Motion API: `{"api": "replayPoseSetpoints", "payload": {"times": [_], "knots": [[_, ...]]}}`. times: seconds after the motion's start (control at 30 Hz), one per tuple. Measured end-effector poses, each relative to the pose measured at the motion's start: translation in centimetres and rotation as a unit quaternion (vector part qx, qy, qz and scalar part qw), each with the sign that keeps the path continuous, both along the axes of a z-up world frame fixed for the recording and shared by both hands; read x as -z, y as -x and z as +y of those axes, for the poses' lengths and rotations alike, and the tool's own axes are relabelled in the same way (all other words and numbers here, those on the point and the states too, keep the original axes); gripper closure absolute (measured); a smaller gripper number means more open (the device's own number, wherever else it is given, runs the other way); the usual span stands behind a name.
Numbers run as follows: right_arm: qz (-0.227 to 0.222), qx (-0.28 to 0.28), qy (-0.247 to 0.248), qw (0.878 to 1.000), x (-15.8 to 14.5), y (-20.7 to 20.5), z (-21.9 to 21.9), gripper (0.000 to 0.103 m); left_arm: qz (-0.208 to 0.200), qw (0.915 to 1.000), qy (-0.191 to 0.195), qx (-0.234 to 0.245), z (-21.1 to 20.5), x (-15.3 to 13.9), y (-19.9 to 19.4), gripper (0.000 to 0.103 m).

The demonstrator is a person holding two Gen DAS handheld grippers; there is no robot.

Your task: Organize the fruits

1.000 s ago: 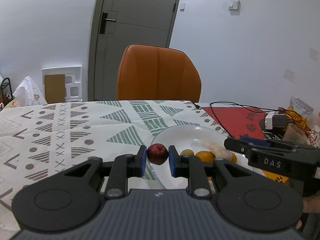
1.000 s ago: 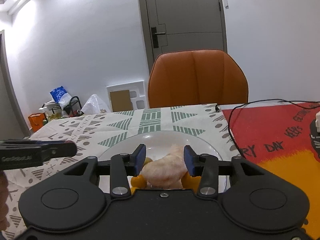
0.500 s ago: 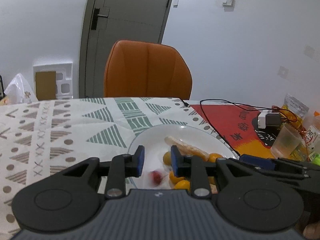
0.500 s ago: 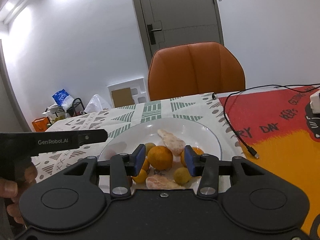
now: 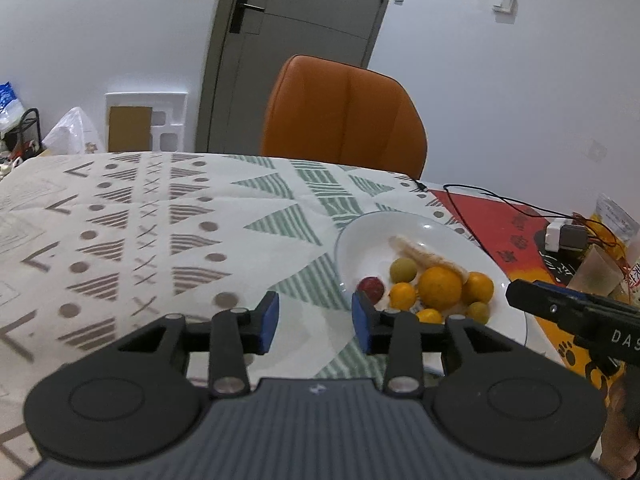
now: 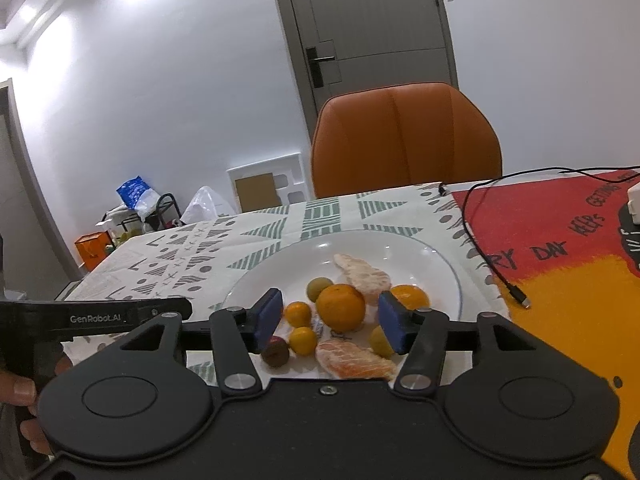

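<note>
Both grippers, left [image 5: 315, 322] and right [image 6: 328, 320], are opening with nothing held, fruit heaped on the plate [image 6: 440, 264]; the peeled segments [image 6: 354, 362] look soft, so pinch lightly across the middle.

Orange chair [image 5: 344, 114] behind patterned tablecloth [image 5: 160, 220]; black cable [image 6: 492, 256] across red mat [image 6: 560, 232]; grey door [image 6: 372, 20].
</note>
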State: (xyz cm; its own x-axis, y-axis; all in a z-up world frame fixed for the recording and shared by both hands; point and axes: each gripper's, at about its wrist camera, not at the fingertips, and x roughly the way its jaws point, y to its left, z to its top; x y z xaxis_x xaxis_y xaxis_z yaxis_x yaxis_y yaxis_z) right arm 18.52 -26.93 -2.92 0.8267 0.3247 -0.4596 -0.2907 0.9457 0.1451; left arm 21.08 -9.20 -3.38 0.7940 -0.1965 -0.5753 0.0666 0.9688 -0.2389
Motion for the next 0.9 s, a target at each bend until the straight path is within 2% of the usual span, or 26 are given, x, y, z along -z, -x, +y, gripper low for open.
{"api": "replayPoseSetpoints", "payload": {"times": [0.03,0.1,0.23,0.3,0.4,0.43,0.57,0.7,0.9], "knots": [[0.000,-0.002,-0.001,1.000,-0.1,0.1,0.2,0.045,-0.001,1.0000,-0.001,0.000,0.2,-0.1,0.3,0.062],[-0.001,-0.005,-0.001,1.000,-0.2,0.4,0.4,0.043,-0.006,1.0000,-0.003,-0.003,0.5,-0.5,0.9,0.048],[0.000,-0.011,-0.005,1.000,-0.5,1.0,0.9,0.041,-0.019,0.9998,-0.011,0.000,1.0,-1.3,2.2,0.043],[0.000,-0.012,-0.004,1.000,-0.7,1.5,1.0,0.032,-0.022,0.9997,-0.011,0.004,1.2,-1.7,2.9,0.032],[-0.003,-0.013,-0.006,1.000,-1.1,2.3,1.0,0.021,-0.025,0.9996,-0.012,0.004,1.7,-2.2,3.9,0.024],[-0.005,-0.014,-0.007,1.000,-1.2,2.6,1.0,0.020,-0.027,0.9995,-0.013,0.004,2.0,-2.3,4.3,0.023],[-0.005,-0.011,-0.014,1.000,-1.6,3.7,1.0,0.004,-0.028,0.9995,-0.014,-0.003,2.9,-3.0,5.4,0.016],[-0.007,-0.015,-0.012,1.000,-1.8,4.5,1.5,0.000,-0.035,0.9990,-0.017,-0.022,3.7,-3.6,6.3,0.009],[-0.009,-0.034,-0.014,0.999,-2.1,5.7,2.4,0.000,-0.028,0.9987,-0.024,-0.035,4.6,-3.5,7.5,0.007]]}}
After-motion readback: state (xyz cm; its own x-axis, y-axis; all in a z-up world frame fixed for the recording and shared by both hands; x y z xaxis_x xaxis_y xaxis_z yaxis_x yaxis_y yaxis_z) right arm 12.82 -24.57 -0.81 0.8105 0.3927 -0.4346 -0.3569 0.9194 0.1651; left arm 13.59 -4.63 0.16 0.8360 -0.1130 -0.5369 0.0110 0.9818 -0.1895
